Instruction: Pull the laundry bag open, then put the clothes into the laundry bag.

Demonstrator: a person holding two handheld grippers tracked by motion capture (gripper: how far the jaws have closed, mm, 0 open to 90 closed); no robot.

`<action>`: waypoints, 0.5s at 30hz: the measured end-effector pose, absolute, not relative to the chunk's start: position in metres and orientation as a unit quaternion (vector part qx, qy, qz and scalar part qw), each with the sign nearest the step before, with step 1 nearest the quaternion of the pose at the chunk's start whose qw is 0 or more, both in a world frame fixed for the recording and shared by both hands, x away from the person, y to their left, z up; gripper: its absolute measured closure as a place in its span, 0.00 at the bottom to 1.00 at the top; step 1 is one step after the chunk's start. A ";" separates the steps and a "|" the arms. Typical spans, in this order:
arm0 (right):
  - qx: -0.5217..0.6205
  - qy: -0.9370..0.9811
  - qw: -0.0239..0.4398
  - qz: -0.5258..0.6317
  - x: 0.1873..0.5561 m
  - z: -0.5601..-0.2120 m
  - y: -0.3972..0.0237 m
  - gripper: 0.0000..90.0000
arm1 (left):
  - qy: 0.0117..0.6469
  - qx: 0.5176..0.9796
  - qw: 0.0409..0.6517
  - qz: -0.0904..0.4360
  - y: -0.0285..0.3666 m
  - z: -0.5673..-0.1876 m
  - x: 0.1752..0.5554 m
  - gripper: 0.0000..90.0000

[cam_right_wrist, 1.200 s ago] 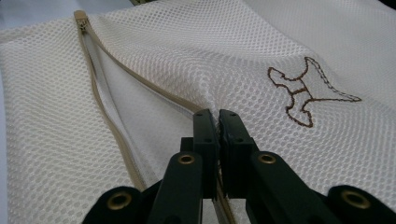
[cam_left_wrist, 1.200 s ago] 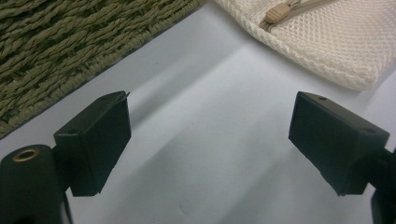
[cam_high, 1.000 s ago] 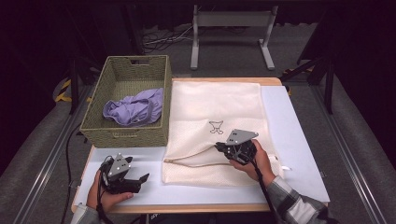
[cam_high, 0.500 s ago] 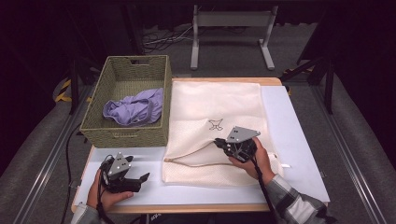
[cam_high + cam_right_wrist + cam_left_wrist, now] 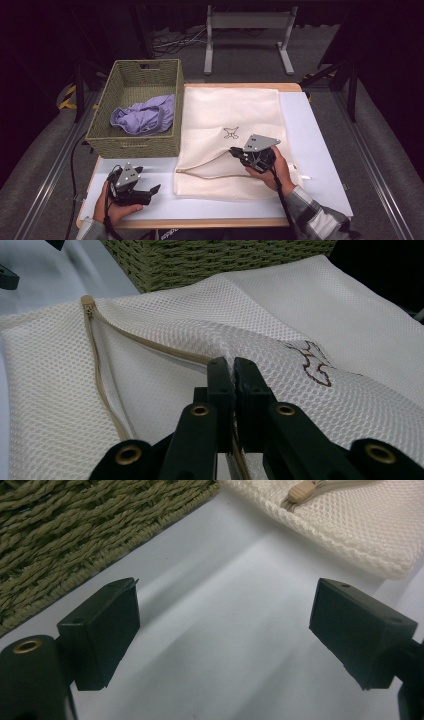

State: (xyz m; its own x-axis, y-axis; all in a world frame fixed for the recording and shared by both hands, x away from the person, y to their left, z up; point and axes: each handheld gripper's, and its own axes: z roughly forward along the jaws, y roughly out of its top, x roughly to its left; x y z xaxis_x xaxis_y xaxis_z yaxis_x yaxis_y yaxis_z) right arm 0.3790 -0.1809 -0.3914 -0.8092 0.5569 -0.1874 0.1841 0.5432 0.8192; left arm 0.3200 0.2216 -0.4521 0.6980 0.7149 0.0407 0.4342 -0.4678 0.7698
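A cream mesh laundry bag with a small embroidered mark lies flat on the white table. Its tan zipper is open along the near edge. My right gripper is shut on the bag's upper layer at the zipper opening and holds that edge slightly raised; in the right gripper view the jaws pinch the mesh. My left gripper rests open near the front left corner of the table, with nothing between its jaws. The zipper pull lies just beyond it.
A woven green basket stands at the left of the bag, with a crumpled lilac garment inside. Its wall is close to my left gripper. A metal stand is on the floor beyond the table.
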 end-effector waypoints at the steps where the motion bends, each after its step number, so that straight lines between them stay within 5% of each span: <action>1: 0.217 0.851 0.219 0.425 0.379 -0.391 -0.181 0.97 | 0.343 0.837 0.386 0.181 0.222 -0.452 0.320 0.15; 15: 0.221 0.838 0.227 0.445 0.379 -0.384 -0.185 0.97 | 0.344 0.832 0.390 0.192 0.222 -0.446 0.319 0.14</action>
State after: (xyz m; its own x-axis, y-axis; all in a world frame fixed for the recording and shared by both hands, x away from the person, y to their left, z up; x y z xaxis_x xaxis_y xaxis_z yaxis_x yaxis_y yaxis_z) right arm 0.3791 -0.1845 -0.3836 -0.7992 0.5727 -0.1825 0.1693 0.5058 0.8459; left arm 0.3193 0.2220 -0.4464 0.6894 0.7225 0.0515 0.4221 -0.4585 0.7821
